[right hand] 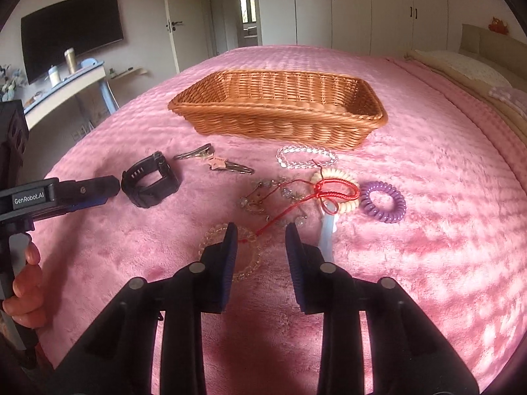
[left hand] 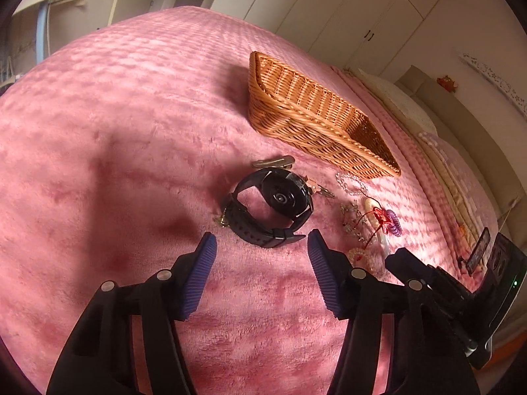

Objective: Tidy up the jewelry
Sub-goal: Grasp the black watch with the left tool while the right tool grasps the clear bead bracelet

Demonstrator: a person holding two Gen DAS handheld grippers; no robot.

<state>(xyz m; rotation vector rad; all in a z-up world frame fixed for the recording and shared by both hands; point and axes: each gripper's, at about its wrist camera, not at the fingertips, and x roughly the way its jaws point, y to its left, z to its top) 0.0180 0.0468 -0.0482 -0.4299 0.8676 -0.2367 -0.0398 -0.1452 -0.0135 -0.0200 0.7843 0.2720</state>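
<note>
A black watch [left hand: 271, 209] lies on the pink bedspread, just ahead of my open left gripper [left hand: 262, 245]; it also shows in the right wrist view [right hand: 150, 182], with the left gripper's fingertips [right hand: 98, 191] beside it. A wicker basket [right hand: 280, 128] stands behind, seemingly empty. My right gripper [right hand: 262, 235] is open and empty, low over a red cord [right hand: 296, 207] and a clear bead bracelet [right hand: 243, 260]. Ahead lie a cream bead bracelet [right hand: 349, 207], a purple coil hair tie [right hand: 383, 202], a crystal bracelet [right hand: 308, 156], hair clips [right hand: 230, 164] and a crystal chain [right hand: 260, 197].
The pink bedspread [right hand: 428, 197] covers the whole bed. Pillows [right hand: 461, 62] lie at the right. White wardrobes [right hand: 362, 6] stand behind the bed; a TV [right hand: 70, 29] and a desk [right hand: 62, 89] are at the left. My hand [right hand: 26, 289] holds the left gripper's handle.
</note>
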